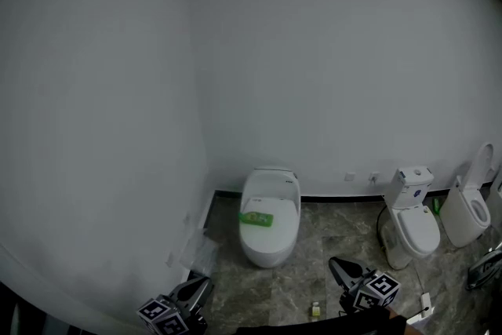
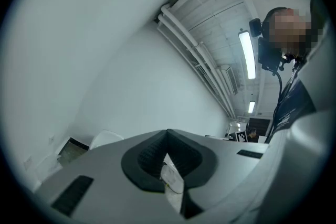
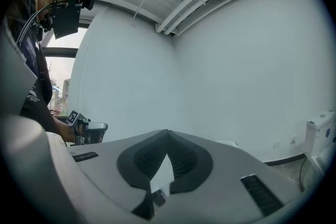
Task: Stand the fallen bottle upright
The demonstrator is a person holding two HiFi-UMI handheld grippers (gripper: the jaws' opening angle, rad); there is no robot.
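Observation:
A green bottle (image 1: 256, 219) lies on its side on the closed lid of a white toilet (image 1: 271, 247) against the wall, in the middle of the head view. My left gripper (image 1: 205, 281) is low at the bottom left, well short of the toilet, and its jaws are shut with nothing in them. My right gripper (image 1: 333, 263) is at the bottom right, about as far from the toilet, and is also shut and empty. In the left gripper view (image 2: 168, 131) and the right gripper view (image 3: 168, 132) the jaw tips meet, pointing at the bare white wall; the bottle is not seen there.
Two more white toilets (image 1: 413, 227) (image 1: 469, 208) stand along the wall at the right, one with its seat up. A small yellowish bottle (image 1: 315, 310) stands on the marble floor between my grippers. Crumpled clear plastic (image 1: 192, 251) lies by the left wall.

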